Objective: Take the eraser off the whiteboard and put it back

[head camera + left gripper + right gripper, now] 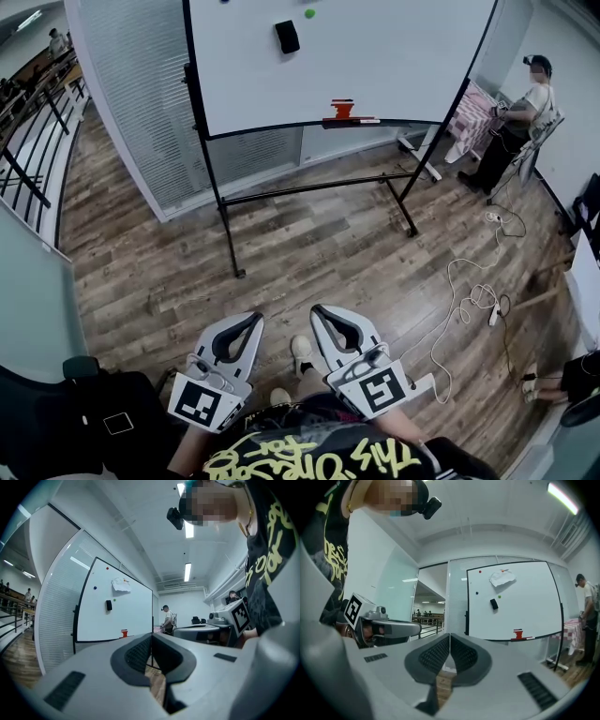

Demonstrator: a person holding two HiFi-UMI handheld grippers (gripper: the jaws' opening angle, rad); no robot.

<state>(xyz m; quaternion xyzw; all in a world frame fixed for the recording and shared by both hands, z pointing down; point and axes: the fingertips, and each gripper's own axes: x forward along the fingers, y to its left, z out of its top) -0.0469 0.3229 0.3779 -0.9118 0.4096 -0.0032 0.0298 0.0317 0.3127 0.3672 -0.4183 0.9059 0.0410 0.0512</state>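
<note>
Eraser (287, 37) on whiteboard (394, 56) everywhere, crumpled paper (502, 578) only in gripper views

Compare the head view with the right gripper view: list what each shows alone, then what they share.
Head view only: the white cable looping over the floor and the wearer's shoe. Right gripper view only: the crumpled paper stuck high on the whiteboard and the ceiling light. Both: that whiteboard, the black eraser on it, the red item at its bottom edge, and the bystander.
</note>
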